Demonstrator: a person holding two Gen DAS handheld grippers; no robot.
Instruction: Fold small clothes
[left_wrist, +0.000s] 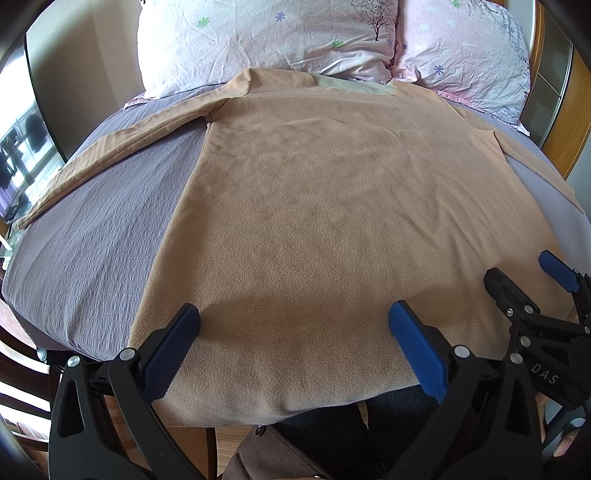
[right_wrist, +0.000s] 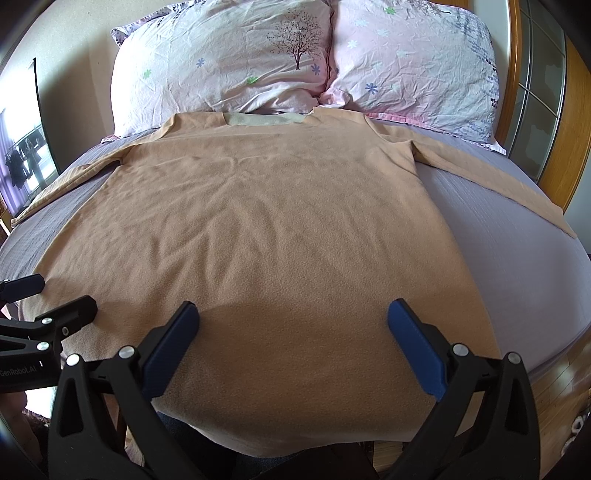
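A tan long-sleeved fleece shirt (left_wrist: 314, 206) lies flat on the bed, neck toward the pillows, both sleeves spread outward; it also shows in the right wrist view (right_wrist: 266, 221). My left gripper (left_wrist: 293, 321) is open over the shirt's near hem, left of middle, holding nothing. My right gripper (right_wrist: 293, 321) is open over the hem further right, also empty. The right gripper's fingers (left_wrist: 554, 271) show at the right edge of the left wrist view. The left gripper's fingers (right_wrist: 26, 286) show at the left edge of the right wrist view.
The bed has a grey-purple cover (left_wrist: 103, 229) (right_wrist: 517, 251). Two pink floral pillows (left_wrist: 266, 33) (right_wrist: 413, 62) lie at the head. A wooden headboard frame (right_wrist: 576, 122) stands at the right. The bed's near edge sits just under the hem.
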